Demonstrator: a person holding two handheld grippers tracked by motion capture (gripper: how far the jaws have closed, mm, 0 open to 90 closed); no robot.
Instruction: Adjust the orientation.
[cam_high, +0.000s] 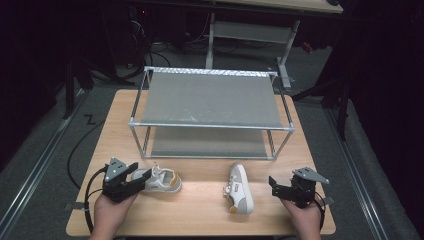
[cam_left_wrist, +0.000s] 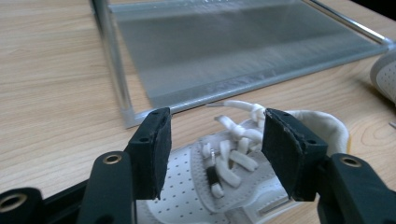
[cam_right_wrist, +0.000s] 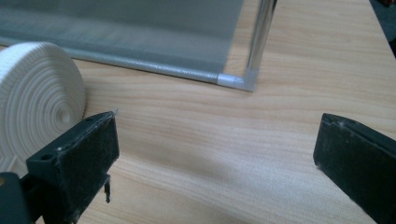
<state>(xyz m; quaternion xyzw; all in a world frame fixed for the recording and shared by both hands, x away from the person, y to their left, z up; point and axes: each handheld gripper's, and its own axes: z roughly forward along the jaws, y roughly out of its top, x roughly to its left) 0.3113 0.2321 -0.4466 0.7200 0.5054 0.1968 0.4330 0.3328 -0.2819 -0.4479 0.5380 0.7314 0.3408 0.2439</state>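
Your left tool (cam_high: 137, 176) has its jaws apart around the laced top of the left shoe (cam_high: 162, 180). Your right tool (cam_high: 280, 187) gapes wide over bare counter (cam_high: 200, 210), the second shoe (cam_high: 239, 189) tipped on its side just beside it. The two-tier rack (cam_high: 210, 112) stands behind both shoes.

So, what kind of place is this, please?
Probably a lab or workshop set up for recording: a wooden table with a metal shoe rack and two shoes, cables on the floor, another bench behind.
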